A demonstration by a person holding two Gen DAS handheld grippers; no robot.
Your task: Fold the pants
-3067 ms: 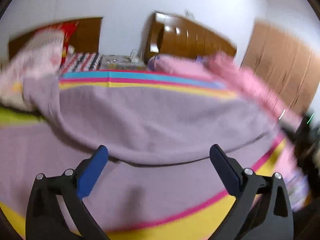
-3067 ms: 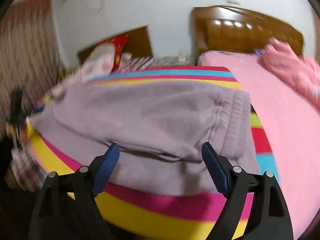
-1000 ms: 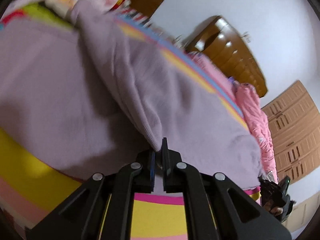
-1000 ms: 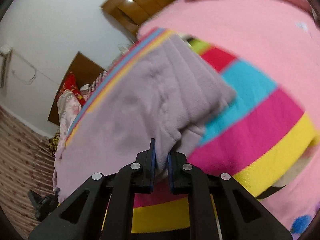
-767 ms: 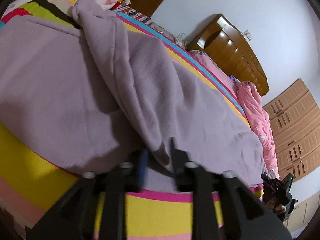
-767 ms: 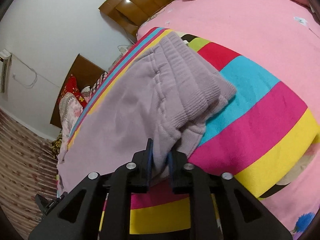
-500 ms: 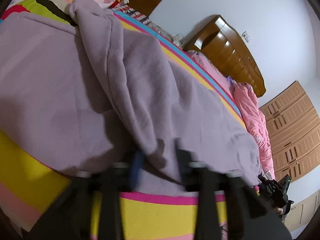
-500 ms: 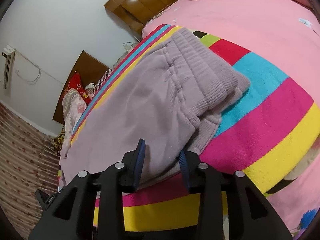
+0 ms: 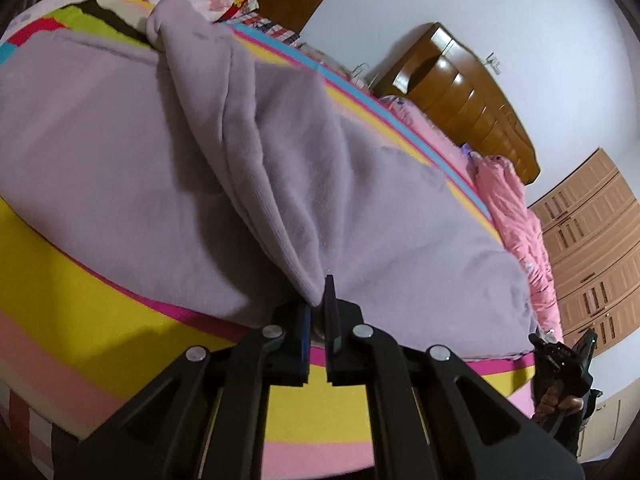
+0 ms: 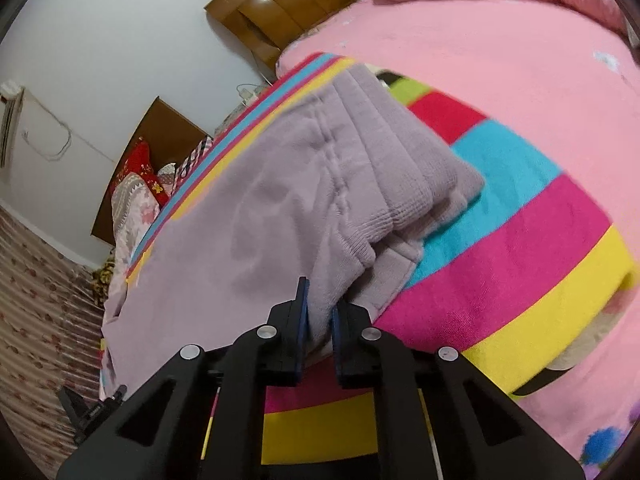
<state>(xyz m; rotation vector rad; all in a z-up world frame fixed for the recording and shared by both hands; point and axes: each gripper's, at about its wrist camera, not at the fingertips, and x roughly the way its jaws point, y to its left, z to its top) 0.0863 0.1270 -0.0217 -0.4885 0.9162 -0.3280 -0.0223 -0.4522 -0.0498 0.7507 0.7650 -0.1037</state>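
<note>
Lilac fleece pants (image 9: 360, 184) lie across a striped blanket (image 9: 100, 312) on the bed. My left gripper (image 9: 316, 312) is shut on the cuff end of a pant leg, which rises as a fold toward the upper left. In the right wrist view the pants (image 10: 280, 208) show their ribbed waistband (image 10: 420, 176) at the right. My right gripper (image 10: 319, 316) is shut on the near edge of the pants by the waistband. The right gripper also shows in the left wrist view (image 9: 568, 364) at the far right edge.
A pink sheet (image 10: 500, 48) and a bunched pink quilt (image 9: 516, 208) lie beyond the blanket. A wooden headboard (image 9: 460, 92) stands against the white wall. Pillows (image 10: 136, 196) are piled at the other end. A wardrobe (image 9: 592, 256) stands at the right.
Both grippers opened briefly about half a second ago and have closed again on the pants. The left holds the leg cuff, the right holds the edge by the waistband.
</note>
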